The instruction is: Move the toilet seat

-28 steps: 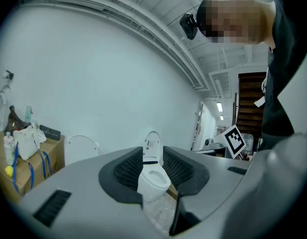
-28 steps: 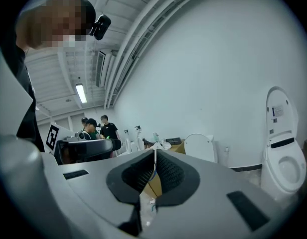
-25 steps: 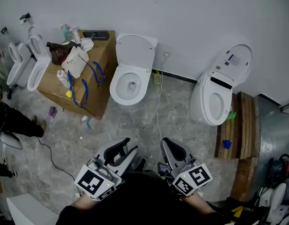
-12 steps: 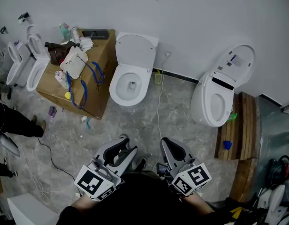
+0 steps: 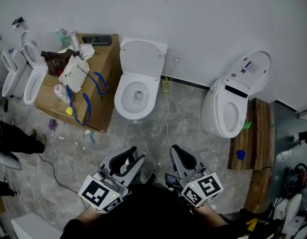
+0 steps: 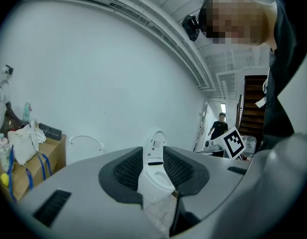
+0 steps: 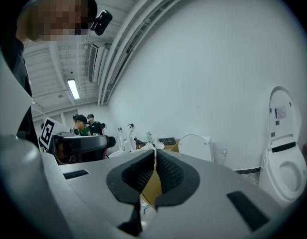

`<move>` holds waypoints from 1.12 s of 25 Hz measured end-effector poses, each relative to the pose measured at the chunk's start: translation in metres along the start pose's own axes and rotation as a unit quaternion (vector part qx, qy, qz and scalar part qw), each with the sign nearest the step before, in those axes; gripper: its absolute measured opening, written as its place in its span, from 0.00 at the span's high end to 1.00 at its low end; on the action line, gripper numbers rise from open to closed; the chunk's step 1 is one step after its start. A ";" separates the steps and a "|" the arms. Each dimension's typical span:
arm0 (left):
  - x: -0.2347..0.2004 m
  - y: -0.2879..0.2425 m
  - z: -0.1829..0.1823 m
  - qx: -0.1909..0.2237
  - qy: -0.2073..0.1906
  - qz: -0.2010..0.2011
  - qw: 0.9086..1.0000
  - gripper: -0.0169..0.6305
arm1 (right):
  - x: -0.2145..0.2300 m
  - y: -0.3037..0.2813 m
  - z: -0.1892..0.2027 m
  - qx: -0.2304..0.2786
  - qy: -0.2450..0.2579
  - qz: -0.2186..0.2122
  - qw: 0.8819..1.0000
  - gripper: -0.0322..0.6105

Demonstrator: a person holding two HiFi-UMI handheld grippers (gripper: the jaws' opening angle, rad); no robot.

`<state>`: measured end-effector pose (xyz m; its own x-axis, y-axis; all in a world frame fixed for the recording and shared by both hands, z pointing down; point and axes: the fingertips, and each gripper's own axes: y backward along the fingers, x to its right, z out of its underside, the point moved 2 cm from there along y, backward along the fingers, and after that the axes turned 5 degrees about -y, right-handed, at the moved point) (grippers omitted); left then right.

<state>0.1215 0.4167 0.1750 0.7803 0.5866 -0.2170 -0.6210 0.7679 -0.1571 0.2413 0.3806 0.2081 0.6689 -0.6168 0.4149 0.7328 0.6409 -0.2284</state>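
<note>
A white toilet (image 5: 136, 91) stands against the wall with its seat and lid (image 5: 141, 58) raised. A second white toilet (image 5: 226, 111) stands to the right, its lid (image 5: 250, 69) also up. Both grippers are held low and close to my body, well short of either toilet. My left gripper (image 5: 135, 155) is open with nothing between its jaws; in the left gripper view (image 6: 153, 156) the right-hand toilet (image 6: 154, 176) shows through the gap. My right gripper (image 5: 174, 151) is shut and empty, and in the right gripper view (image 7: 154, 156) its pads meet.
A cardboard box (image 5: 101, 96) heaped with bags and bottles stands left of the middle toilet. More toilets (image 5: 19, 76) line the far left. A wooden pallet (image 5: 257, 133) lies at the right. A thin cable (image 5: 168, 116) runs over the grey floor. A person's legs (image 5: 16, 136) are at the left edge.
The head view has drifted a little, so the box and toilets sit slightly further left and lower in the picture. Both grippers hold the same place and the same jaw stance.
</note>
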 end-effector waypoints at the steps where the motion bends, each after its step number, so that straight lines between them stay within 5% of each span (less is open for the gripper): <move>1: -0.009 -0.003 -0.002 -0.001 0.001 0.002 1.000 0.77 | 0.002 -0.008 -0.003 0.000 0.000 0.004 1.000 0.90; 18: -0.168 -0.038 -0.024 -0.015 0.027 0.040 0.999 0.77 | 0.025 -0.150 -0.035 -0.014 0.002 0.070 0.997 0.90; 28: -0.221 -0.044 -0.021 -0.023 0.034 0.053 0.998 0.77 | 0.021 -0.192 -0.048 -0.033 0.021 0.082 0.996 0.90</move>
<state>-0.0250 0.2481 0.2099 0.7040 0.6444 -0.2985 -0.7040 0.6885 -0.1741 0.1205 0.2220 0.2181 0.7844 -0.5251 0.3302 0.6183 0.7041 -0.3492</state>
